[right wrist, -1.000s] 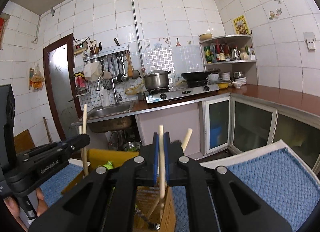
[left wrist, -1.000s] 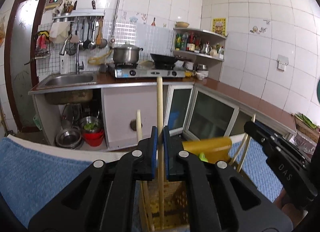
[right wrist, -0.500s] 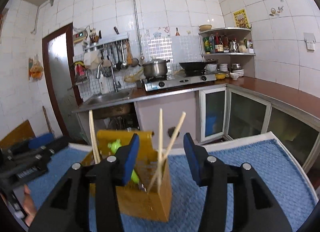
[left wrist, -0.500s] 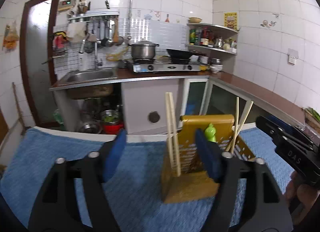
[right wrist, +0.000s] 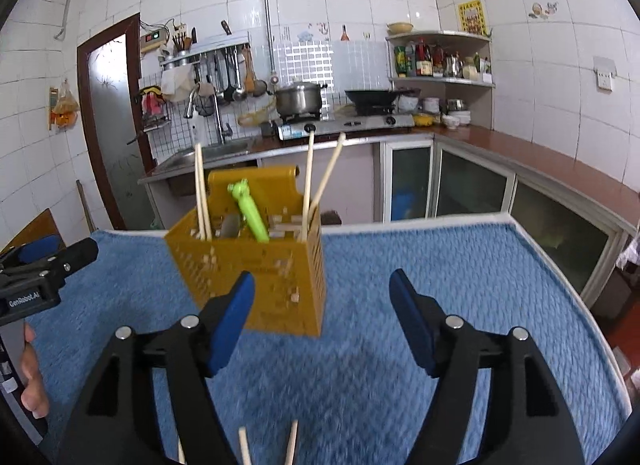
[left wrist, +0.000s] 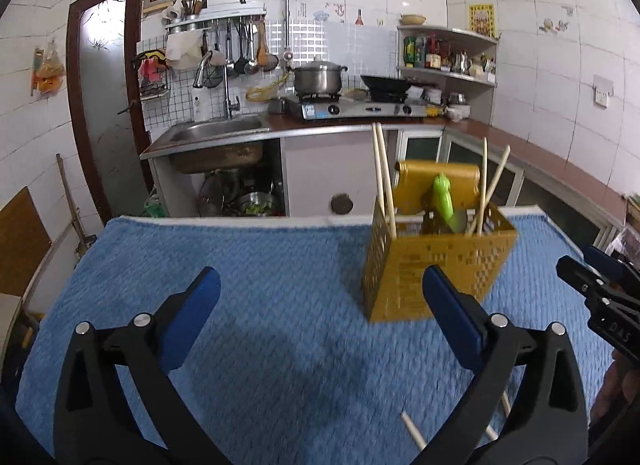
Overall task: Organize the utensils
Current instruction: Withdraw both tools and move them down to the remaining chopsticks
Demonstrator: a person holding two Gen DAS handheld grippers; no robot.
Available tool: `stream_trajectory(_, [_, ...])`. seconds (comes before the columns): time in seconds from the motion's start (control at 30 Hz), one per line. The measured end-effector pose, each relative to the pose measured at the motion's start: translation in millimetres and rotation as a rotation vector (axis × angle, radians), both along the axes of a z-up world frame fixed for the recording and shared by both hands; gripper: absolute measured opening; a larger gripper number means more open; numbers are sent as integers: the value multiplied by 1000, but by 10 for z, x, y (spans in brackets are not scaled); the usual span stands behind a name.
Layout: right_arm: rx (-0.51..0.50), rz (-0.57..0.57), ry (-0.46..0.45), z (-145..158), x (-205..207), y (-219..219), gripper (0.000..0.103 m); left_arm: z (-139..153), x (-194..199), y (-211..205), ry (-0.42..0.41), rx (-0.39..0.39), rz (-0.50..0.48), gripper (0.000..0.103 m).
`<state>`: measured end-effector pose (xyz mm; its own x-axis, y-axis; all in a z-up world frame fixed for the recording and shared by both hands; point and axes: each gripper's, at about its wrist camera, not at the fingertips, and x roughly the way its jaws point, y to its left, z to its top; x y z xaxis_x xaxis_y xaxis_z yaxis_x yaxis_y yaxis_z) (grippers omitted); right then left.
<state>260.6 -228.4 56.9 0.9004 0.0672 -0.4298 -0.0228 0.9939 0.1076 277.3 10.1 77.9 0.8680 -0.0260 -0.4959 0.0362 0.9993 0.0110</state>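
Your left gripper (left wrist: 320,313) and right gripper (right wrist: 322,319) both hover with fingers spread wide, holding nothing. The yellow perforated utensil holder (left wrist: 432,265) stands upright on the blue towel (left wrist: 260,285) covering the bench, between your grippers. It holds 4 wooden chopsticks (right wrist: 310,181) and a green-handled utensil (right wrist: 250,211). Loose chopsticks (right wrist: 244,445) lie on the towel nearest you.
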Motion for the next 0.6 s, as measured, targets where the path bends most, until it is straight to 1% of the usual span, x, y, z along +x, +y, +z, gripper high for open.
stream_trajectory(0.17, [24,-2,49,-138,-191,-28,69,-150,-173,-16,46,-14,-3,98])
stream_trajectory(0.4, [18,-17,108,-408,-402,-70,69,-396,-336,-86,117,-23,-9,98])
stream_trajectory(0.6, [7,-24,182,-678,-476,-62,69,-720,-410,-196,214,-27,-23,98])
